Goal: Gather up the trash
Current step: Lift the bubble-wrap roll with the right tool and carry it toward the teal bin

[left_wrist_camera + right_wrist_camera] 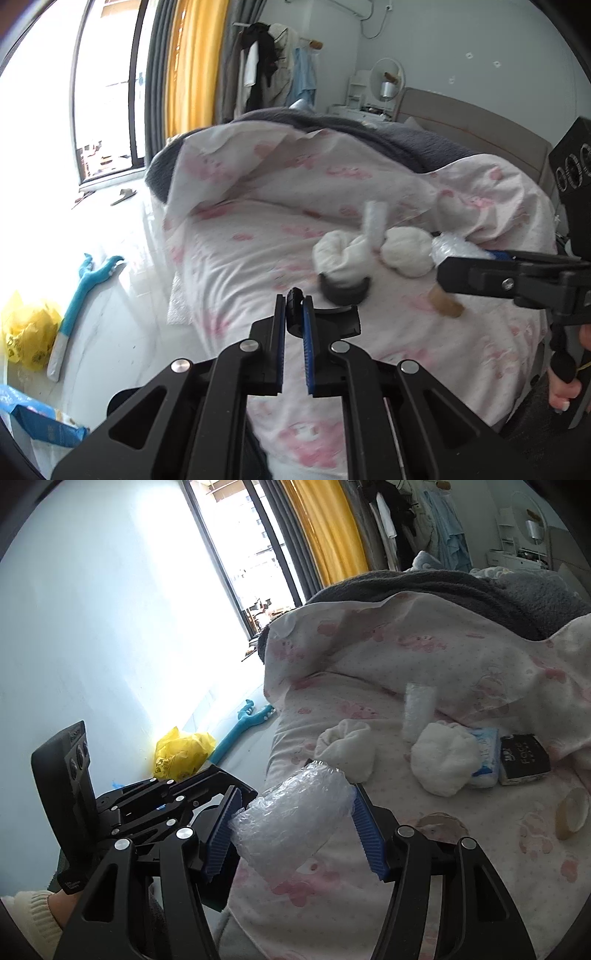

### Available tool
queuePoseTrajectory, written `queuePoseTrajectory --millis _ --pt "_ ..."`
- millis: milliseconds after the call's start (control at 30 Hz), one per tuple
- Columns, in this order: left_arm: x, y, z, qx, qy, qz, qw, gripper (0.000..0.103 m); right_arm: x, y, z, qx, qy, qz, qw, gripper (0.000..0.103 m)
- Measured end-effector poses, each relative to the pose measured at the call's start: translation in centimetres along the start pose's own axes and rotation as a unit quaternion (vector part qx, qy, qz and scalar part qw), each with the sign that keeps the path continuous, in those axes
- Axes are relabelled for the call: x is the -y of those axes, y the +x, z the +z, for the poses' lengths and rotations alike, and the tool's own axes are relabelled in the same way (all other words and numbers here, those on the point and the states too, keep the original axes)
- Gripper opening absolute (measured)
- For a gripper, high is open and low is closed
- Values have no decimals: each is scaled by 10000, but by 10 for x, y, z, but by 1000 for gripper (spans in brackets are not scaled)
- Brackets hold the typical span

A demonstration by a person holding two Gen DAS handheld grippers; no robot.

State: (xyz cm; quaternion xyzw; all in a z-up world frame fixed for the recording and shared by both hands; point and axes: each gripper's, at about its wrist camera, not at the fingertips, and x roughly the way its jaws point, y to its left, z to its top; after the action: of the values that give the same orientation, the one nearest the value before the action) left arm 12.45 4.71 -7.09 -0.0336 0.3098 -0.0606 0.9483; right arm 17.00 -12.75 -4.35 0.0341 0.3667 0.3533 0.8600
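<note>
Left wrist view: the left gripper [294, 317] is pinched tight on a small black ring-shaped thing [294, 301] above the pink-printed duvet [240, 258].

Right wrist view: the right gripper [295, 830] clamps a roll of bubble wrap [295, 812] at the bed's edge; white socks [443, 764] and a tissue pack [484, 757] lie beyond.

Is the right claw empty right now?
No: the right claw is clamped on a roll of bubble wrap, its blue pads pressing both sides above the bed.
</note>
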Motion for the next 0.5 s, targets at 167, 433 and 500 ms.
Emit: queuePoseTrajectory --millis 167,433,500 --pt "-28 0 -15 -297 -89 281 9991 10 -29 17 3 -136 -141 191 9996 62" --pt "-75 2 -45 -831 -283 762 9932 10 -69 48 5 -404 -185 497 9978 62" --pt "-85 3 -53 -980 -333 833 9911 10 -78 56 5 -493 -189 524 9972 62"
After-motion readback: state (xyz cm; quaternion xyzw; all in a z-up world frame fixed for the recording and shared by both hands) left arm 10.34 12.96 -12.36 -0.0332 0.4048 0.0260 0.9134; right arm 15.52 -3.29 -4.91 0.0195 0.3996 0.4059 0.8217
